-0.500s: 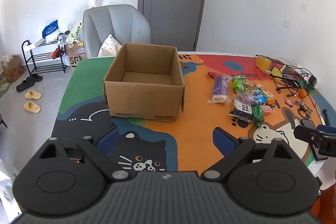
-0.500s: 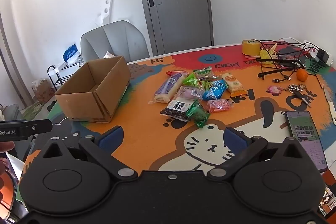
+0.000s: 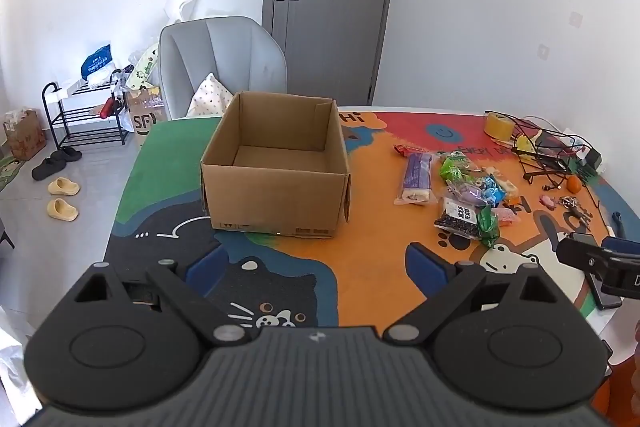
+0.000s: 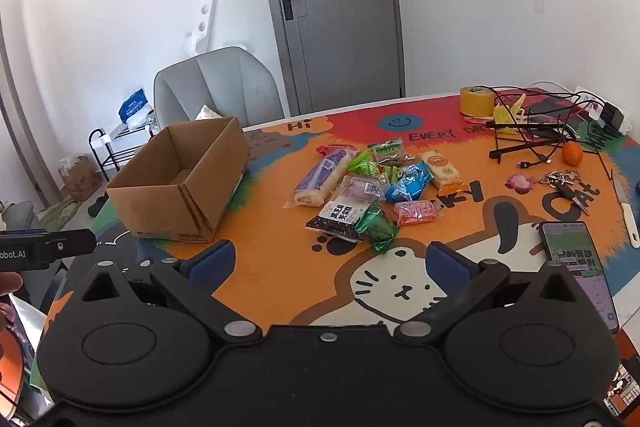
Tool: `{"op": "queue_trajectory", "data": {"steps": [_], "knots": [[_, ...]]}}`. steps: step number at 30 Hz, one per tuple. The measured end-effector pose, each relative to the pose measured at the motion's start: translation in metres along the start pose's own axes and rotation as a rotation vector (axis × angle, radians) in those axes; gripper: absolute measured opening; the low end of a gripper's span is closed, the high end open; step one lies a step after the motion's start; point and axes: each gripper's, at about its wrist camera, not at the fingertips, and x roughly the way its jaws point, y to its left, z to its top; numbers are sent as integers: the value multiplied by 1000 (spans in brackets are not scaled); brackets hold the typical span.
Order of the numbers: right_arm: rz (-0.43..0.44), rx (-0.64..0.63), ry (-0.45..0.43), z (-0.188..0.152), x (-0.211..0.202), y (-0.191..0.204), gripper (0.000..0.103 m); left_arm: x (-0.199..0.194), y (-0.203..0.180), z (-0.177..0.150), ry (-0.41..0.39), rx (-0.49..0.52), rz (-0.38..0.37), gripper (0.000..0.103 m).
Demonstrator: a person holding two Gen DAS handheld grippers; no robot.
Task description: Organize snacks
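Both grippers have their jaws spread wide with nothing between them: left gripper [image 3: 316, 267] hangs over the dark cat print at the near table edge, right gripper [image 4: 328, 259] over the white cat face.

Snack pile [image 4: 372, 187] sits centre frame in the right wrist view, right of centre in the left wrist view, well apart from the cardboard box [image 4: 180, 183]. The box is open-topped and looks empty, at left of the pile.

Handling, my read:
- All film-wrapped packets: light, soft, crinkly, slippery. Expect them to slide, not lift, if you come in shallow.
- Purple roll cake [image 4: 320, 179] lies at the pile's left edge, mostly free of the others. Take it across the short width at mid-length; it'll squash, so close gently.
- Black sesame packet [image 4: 338, 219] is nearest you and flat, and the green wrapper [image 4: 376, 225] overlaps its right side. Pinch a sealed end or the left edge.
- Orange-ended bar [image 4: 442, 167] at the pile's right looks stiffer; grip it mid-body.
- The blue and pink packets in the middle overlap; leave them until the edges are cleared.

Phone [image 4: 576, 267] at lower right: keep clear.
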Motion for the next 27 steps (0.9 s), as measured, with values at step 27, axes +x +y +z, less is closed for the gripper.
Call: {"op": "queue_trajectory", "data": {"steps": [27], "knots": [[-7,-21,-38,3,-18,-1,103,-18,0,6,-51,-9,-9,96]]}}
